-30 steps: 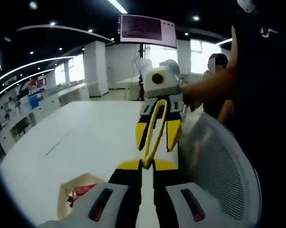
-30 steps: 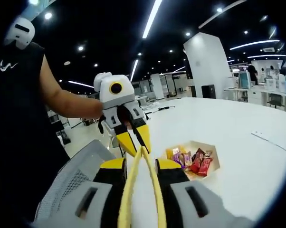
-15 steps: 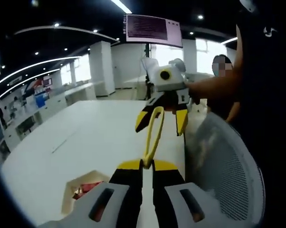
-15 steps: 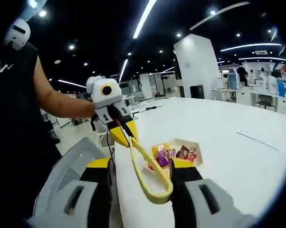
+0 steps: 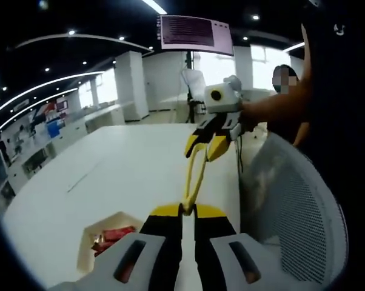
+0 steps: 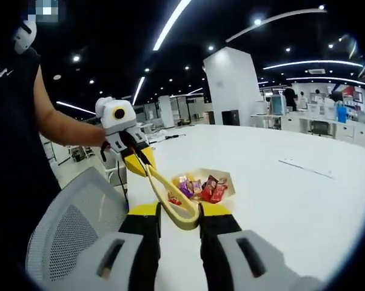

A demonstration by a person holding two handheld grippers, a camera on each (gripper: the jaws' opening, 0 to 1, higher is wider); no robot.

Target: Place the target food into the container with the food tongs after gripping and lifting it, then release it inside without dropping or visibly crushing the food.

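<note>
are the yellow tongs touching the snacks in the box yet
Apart. In the right gripper view the tongs hang between the two grippers, above the white table and short of the box of snacks.

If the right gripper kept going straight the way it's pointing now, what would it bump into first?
Probably the box of wrapped snacks on the white table, just past the yellow tongs that the right gripper holds; depth is hard to judge.

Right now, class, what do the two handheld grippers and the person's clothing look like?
Each gripper has black jaws with yellow tips: the left gripper and right gripper carry white housings. Own-view jaw bases are pale grey with dark slots. The person wears a black sleeveless top bearing a small white logo.
</note>
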